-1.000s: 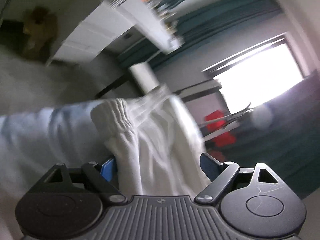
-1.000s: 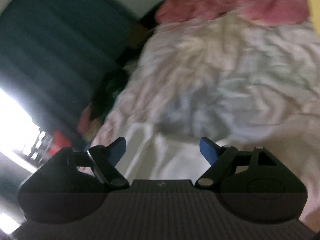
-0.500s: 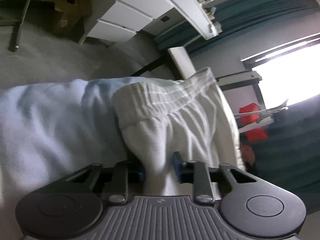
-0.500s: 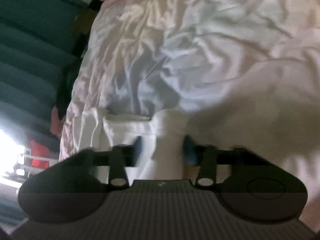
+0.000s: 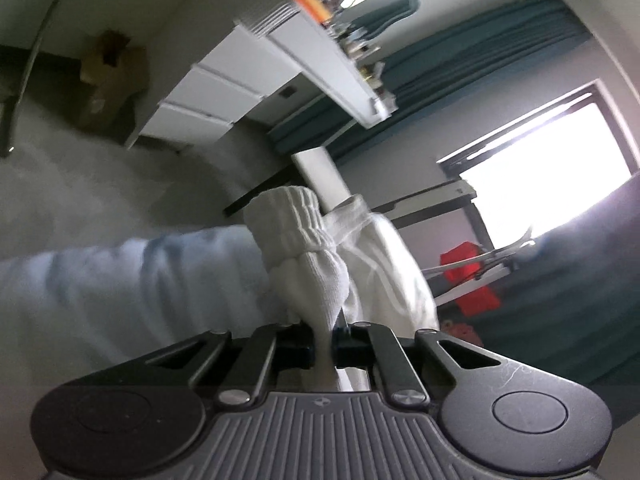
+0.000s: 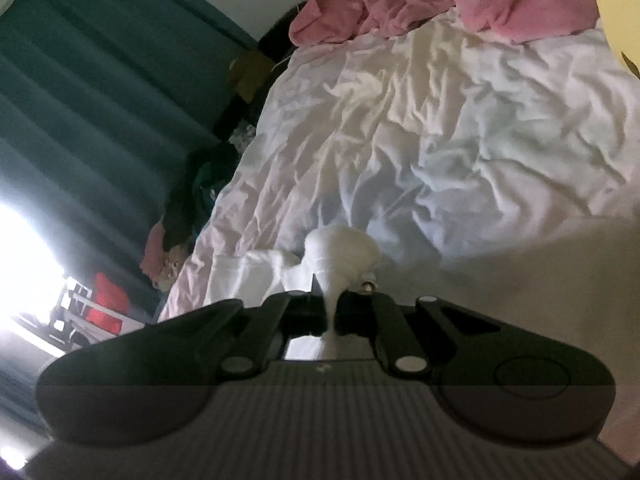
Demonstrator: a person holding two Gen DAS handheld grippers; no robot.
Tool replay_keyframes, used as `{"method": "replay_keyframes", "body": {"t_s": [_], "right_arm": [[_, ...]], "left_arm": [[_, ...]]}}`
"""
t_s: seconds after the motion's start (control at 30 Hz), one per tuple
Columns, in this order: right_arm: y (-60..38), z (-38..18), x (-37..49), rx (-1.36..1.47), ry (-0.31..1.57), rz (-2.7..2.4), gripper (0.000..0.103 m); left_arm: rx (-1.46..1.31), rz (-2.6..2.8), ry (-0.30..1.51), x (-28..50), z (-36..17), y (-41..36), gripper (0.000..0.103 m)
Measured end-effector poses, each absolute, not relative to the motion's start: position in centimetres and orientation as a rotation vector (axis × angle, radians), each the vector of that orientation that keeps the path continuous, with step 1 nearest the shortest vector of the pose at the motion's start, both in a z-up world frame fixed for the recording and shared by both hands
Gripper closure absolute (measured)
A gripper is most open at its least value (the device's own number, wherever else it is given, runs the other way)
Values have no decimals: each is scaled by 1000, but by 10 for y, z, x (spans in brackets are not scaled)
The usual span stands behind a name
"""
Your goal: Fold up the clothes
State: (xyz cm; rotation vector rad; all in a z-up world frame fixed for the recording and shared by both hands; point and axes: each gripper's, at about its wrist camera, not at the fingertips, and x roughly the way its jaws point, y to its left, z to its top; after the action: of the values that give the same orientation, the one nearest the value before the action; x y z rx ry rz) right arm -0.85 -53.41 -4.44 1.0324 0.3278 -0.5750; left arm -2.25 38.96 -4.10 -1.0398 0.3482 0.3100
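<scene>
A: Both claws? 
B: Left claw (image 5: 323,346) is clamped on the white garment (image 5: 320,280)'s elastic waistband; right claw (image 6: 329,314) pinches another bunch of it.

A: Where's the garment? 
B: At twelve o'clock from each claw. Only the right view shows the bed (image 6: 460,140), with one pink blanket (image 6: 440,4); only the left shows three white drawers (image 5: 212,96).

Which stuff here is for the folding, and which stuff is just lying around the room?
For the folding:
- white garment, its elastic band bunched up
- left gripper, shut on it
- right gripper, shut on white cloth too
- wrinkled bed sheet underneath

Just lying around:
- pink blanket
- cardboard box
- white drawers
- teal curtains
</scene>
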Motion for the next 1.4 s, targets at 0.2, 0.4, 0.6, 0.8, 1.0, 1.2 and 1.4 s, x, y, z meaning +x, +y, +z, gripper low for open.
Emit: {"method": "replay_keyframes", "body": {"t_s": [0.2,0.4,0.6,0.8,1.0,1.2,1.4], "right_arm": [[-532,-9,59,894,315,-556,97],[-531,10,197,803,348,-573,97],[-524,-42,335,684,465,-648,97],[-532,-110,393,626,541,-662,96],[-538,-106,379,649,516,-615,93],[-541,-90,323,818,451,-417,59],[-521,-85,233,924,422,-300,50]], "left_arm": [[-950,289,318,45,11,380,96],[-837,377,336,171,37,360,95],[-652,471,422,324,-6,339,93],[-565,521,534,404,-56,325,87],[-595,523,560,398,-55,326,79],[-643,469,523,336,-44,326,53],[-722,413,435,241,-38,308,37]]}}
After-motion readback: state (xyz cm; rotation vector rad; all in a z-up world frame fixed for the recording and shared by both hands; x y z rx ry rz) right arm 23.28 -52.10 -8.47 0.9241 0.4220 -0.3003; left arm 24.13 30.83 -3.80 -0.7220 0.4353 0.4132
